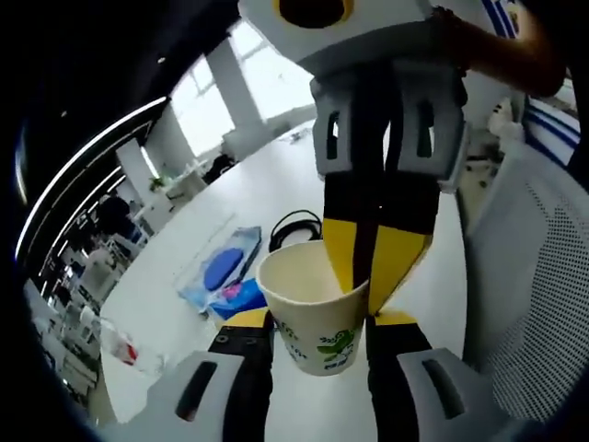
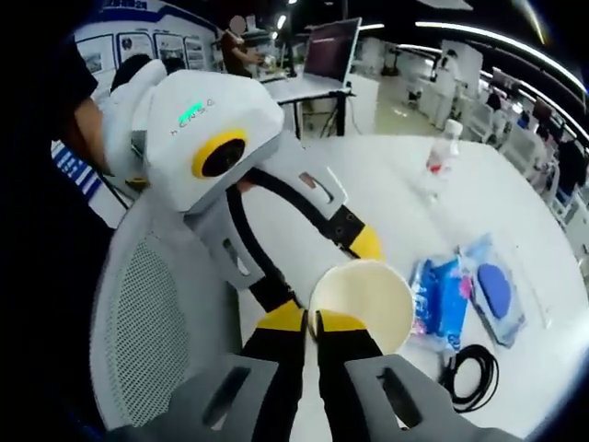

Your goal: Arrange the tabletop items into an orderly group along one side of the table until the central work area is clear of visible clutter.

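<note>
**Paper cup passed between two grippers**

Yellow-tipped jaws of the left gripper (image 1: 313, 324) flanked the paper cup (image 1: 311, 311) low down; whether they pressed it I could not tell. From above, the right gripper (image 2: 311, 324) pinched the cup's rim, one jaw inside. The cup hung over the white table (image 1: 267, 189), apparently mid-handover. Next, one gripper should let go. Nearby lay blue packets (image 2: 465, 295), a black cable (image 2: 472, 371) and a bottle (image 2: 440, 157); a mesh chair (image 1: 543, 276) crowded one side.

Cream paper cup (image 1: 311, 308), green leaf print; blue packets (image 2: 465, 293).
</note>
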A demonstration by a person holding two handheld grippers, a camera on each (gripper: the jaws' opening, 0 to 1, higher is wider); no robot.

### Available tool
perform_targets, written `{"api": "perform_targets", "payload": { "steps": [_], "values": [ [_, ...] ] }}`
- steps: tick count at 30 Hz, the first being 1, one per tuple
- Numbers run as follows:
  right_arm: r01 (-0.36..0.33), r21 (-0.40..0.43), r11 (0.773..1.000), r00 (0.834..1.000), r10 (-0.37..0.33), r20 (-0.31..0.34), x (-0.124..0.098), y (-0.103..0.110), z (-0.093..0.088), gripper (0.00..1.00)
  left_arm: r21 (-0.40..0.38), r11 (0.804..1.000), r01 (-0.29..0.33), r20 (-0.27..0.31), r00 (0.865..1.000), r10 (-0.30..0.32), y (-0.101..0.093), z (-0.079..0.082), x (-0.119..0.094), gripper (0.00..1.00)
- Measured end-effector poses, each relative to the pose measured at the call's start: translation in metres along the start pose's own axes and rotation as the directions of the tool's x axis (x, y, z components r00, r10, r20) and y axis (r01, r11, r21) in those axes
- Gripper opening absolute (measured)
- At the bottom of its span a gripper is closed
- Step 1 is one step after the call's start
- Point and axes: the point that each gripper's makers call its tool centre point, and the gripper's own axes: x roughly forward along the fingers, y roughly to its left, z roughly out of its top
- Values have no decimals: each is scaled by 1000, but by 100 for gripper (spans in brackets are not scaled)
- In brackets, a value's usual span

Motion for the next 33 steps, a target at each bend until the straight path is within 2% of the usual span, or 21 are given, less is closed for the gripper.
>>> {"api": "perform_targets", "payload": {
  "steps": [2,7,12,16,20,28,33],
  "values": [
    [0,43,999,1000,-1,22,-2,-1,1,2,-20,1000,-3,2,1000,3,1,-1,-1,38],
    [16,89,996,998,-21,56,-7,-5,1,5,-73,997,-13,20,1000,15,3,-1,-4,38],
    [28,176,984,990,-52,133,-14,-10,8,11,-127,992,-20,42,999,26,6,0,-6,38],
    [74,207,976,975,-114,192,-23,-19,13,26,-140,990,-23,45,999,29,6,-1,-6,38],
    [91,257,962,960,-153,234,-29,-25,14,38,-157,987,-23,50,998,31,5,-1,-6,38],
    [134,328,935,940,-225,258,-37,-38,8,60,-181,983,-34,59,997,46,8,1,-4,38],
    [155,356,921,921,-266,287,-42,-42,7,73,-209,976,-56,71,995,72,14,0,-6,38]
  ]
}}
